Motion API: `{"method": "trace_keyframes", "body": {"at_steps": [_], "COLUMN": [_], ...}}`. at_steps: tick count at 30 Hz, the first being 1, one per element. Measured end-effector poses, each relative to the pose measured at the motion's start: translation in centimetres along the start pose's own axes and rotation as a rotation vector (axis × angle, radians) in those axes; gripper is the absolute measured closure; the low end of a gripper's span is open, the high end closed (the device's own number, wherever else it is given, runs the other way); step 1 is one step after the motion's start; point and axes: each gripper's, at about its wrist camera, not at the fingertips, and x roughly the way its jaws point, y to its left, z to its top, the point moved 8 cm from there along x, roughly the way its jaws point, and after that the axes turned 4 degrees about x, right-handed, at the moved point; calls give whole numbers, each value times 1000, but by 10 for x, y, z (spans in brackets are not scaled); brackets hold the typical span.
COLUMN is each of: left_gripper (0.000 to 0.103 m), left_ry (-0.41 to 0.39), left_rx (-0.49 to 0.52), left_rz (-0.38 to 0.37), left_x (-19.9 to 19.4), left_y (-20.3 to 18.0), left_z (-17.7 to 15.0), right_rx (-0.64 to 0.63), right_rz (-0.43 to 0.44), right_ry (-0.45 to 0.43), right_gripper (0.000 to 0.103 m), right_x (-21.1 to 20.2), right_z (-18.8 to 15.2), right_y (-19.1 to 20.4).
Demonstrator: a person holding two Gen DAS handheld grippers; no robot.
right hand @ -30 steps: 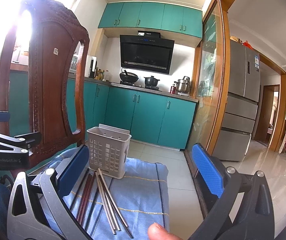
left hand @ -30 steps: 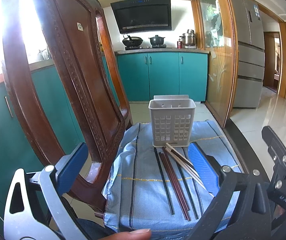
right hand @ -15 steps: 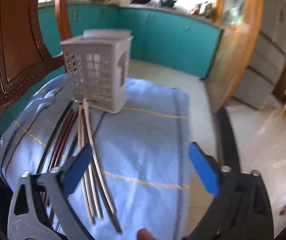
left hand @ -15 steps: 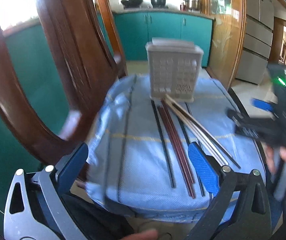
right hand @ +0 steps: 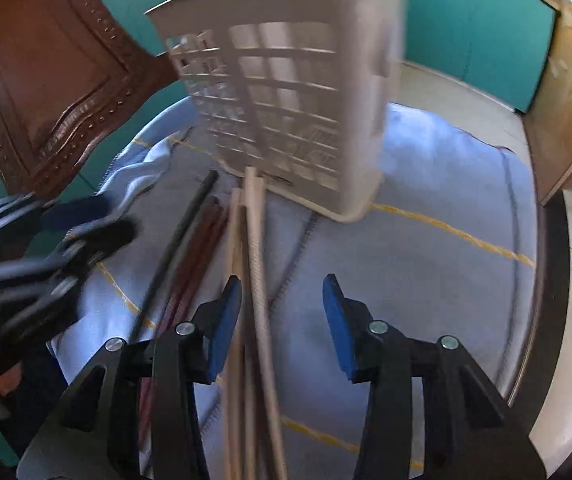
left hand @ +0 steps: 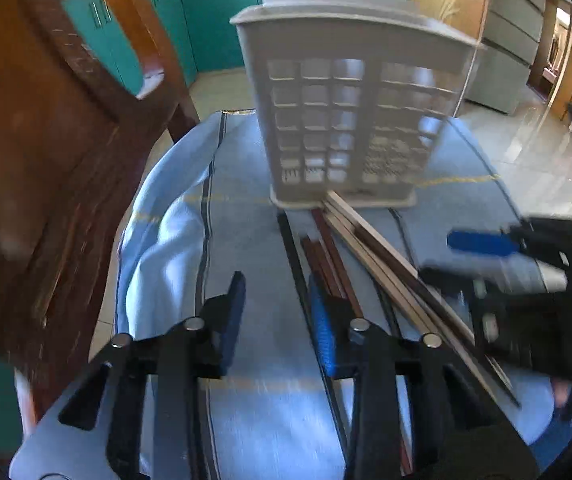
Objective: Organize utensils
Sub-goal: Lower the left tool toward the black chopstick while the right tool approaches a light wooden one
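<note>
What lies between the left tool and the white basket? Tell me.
In the left wrist view, between the left tool and the white basket lies blue cloth with a black chopstick running along it; its jaws are closing on nothing.

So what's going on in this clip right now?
A person holding a gripper in each hand is reaching toward chopsticks that lie on a blue cloth in front of an upright white slotted utensil basket. The left gripper is closing over the cloth beside a black chopstick, nothing between its pads yet. The right gripper is closing too, with a pale chopstick running between its jaws, not yet clamped. None can be seen in the basket.
</note>
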Motion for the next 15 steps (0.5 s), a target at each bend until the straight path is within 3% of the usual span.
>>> {"method": "trace_keyframes", "body": {"at_steps": [4, 7, 8, 10, 12, 15], "left_gripper": [71, 71, 71, 71, 71, 69], "left_ry": [14, 46, 53, 57, 68, 79], "left_rx": [-53, -132, -148, -149, -121, -91], "left_rz": [-56, -108, -140, -153, -143, -136], "left_x": [18, 26, 27, 27, 27, 26], "left_y": [13, 16, 13, 8, 2, -5], "left_z": [10, 4, 1, -3, -8, -14], "right_rx": [69, 214, 325, 444, 495, 473], "right_rz": [51, 163, 224, 267, 244, 136], "right_ry": [50, 61, 83, 96, 97, 67], "right_gripper": [69, 82, 86, 88, 91, 94], "right_x": [22, 24, 24, 19, 11, -3], "right_z": [-4, -8, -13, -23, -34, -44], "right_y": [3, -7, -15, -26, -35, -43]}}
